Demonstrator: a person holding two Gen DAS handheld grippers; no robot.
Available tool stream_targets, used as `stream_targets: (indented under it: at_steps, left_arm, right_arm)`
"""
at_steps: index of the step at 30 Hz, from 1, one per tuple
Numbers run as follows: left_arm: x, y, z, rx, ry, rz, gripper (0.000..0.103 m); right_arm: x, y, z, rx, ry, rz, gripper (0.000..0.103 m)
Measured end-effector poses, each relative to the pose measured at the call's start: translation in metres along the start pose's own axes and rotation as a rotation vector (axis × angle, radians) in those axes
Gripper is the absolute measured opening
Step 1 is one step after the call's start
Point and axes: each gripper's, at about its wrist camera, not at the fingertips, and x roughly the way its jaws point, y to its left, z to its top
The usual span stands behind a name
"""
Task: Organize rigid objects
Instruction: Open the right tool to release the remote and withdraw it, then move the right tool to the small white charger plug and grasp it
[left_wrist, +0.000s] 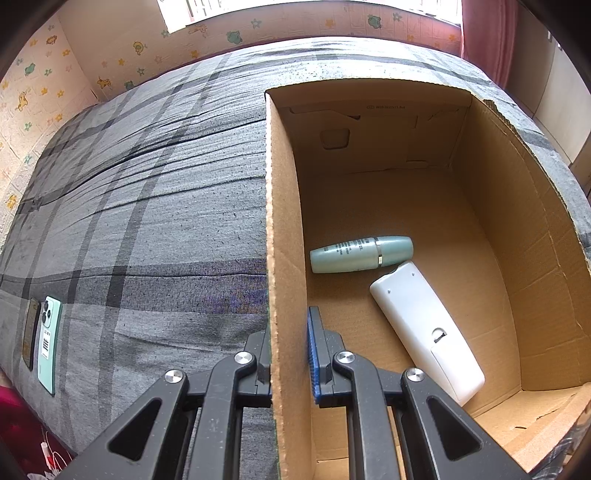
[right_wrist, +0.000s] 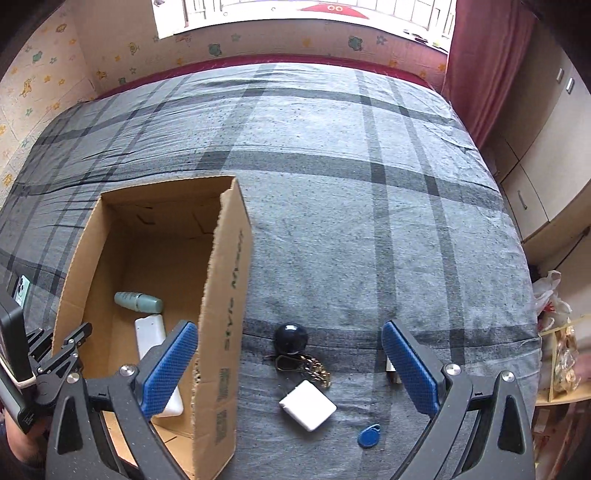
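With the left gripper (left_wrist: 290, 354) pinching the cardboard box (left_wrist: 284, 221) wall, the right gripper (right_wrist: 291, 373) hung spread over the white adapter (right_wrist: 307, 405), seemingly its next pick.

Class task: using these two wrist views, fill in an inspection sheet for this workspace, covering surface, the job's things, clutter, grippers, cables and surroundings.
Surface: grey plaid bedspread, wrinkled.
Job's things: cardboard box holds a teal bottle and a white remote. Still on the bed: dark round object, keys, white adapter, blue tag.
Clutter: two phones by the bed edge.
Grippers: left gripper has its jaws shut on the box wall; right gripper open above the loose items.
Cables: white cable beside the bed.
Surroundings: window, red curtain, cupboards.
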Motion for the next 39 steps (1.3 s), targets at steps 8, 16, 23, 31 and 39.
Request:
stream_targets:
  at_steps: [8,16,23,31,39]
  left_arm:
    - [0.000,0.001,0.000,-0.002,0.000,-0.001,0.014]
    - [0.001,0.002,0.000,-0.001,0.001,0.000,0.014]
    - [0.002,0.002,0.000,-0.002,0.001,-0.001,0.014]
    - [0.002,0.001,0.000,0.001,0.002,0.003,0.014]
    - [0.002,0.001,-0.001,0.001,0.003,0.004,0.014]
  right_arm:
    - [0.018,-0.050,-0.008,0.062,0.033,-0.049,0.102]
    - [0.046,-0.086,-0.021,0.107,0.072,-0.105,0.102]
    - [0.080,-0.110,-0.034,0.140,0.136,-0.106,0.102]
    - [0.113,-0.129,-0.046,0.182,0.186,-0.110,0.102]
    - [0.134,-0.138,-0.056,0.192,0.220,-0.118,0.101]
